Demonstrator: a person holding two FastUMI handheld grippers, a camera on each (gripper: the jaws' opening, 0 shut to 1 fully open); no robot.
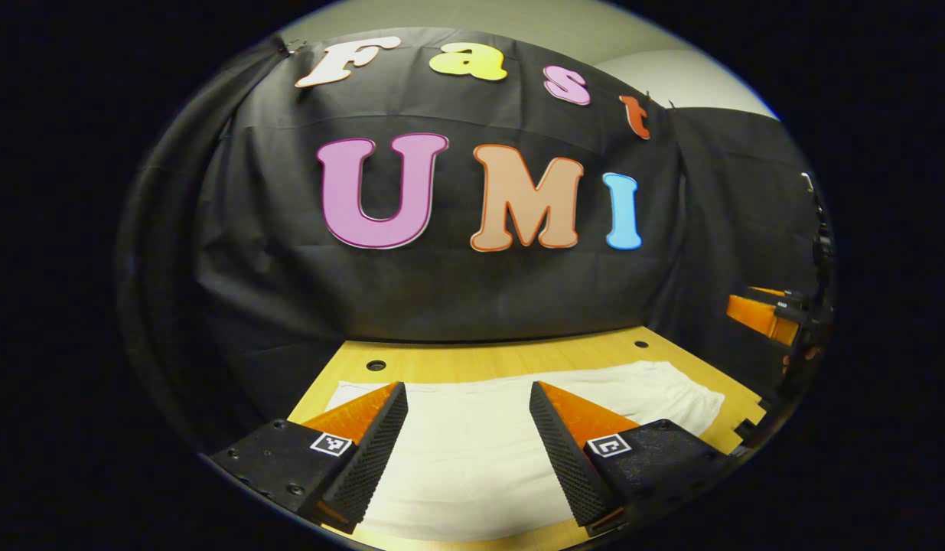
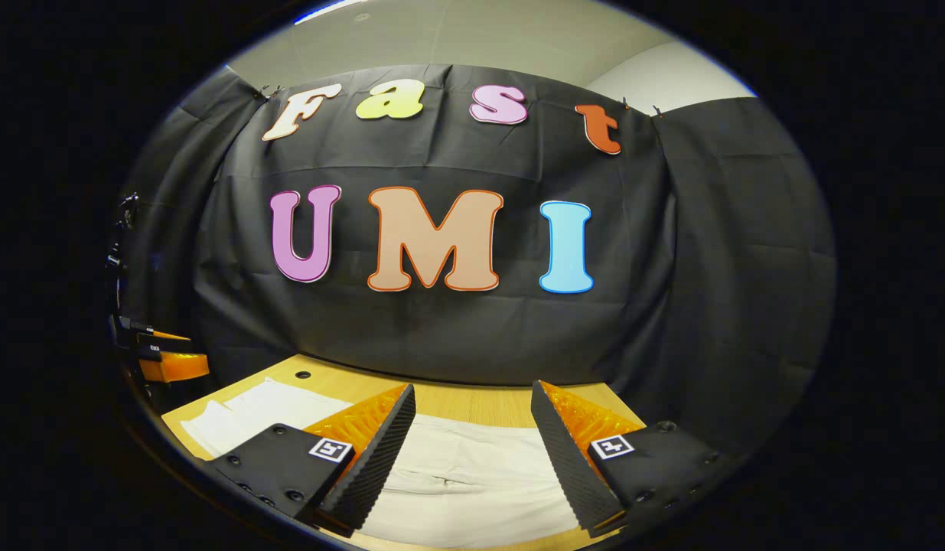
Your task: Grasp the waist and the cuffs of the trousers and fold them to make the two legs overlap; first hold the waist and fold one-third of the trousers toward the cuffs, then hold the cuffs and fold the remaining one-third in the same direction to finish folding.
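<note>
Left gripper (image 1: 467, 398) hovers over trousers (image 1: 472, 451), fingers spread wide, nothing between them. Right gripper (image 2: 472, 398) likewise parted, hanging above trousers (image 2: 464, 474). Pale, soft cloth lies flat across wooden table (image 1: 472, 360), faint wrinkles near middle. Table top smooth, yellowish, round holes (image 1: 376, 366) along far edge. Finger pads (image 1: 380, 444) ribbed, wedge-shaped. Black cloth wall (image 1: 441, 298) drapes behind table. Other gripper (image 2: 162, 360) visible at left edge of right gripper view.

One pair of trousers (image 1: 472, 451), one table (image 1: 518, 360), two tongs (image 1: 467, 398).
</note>
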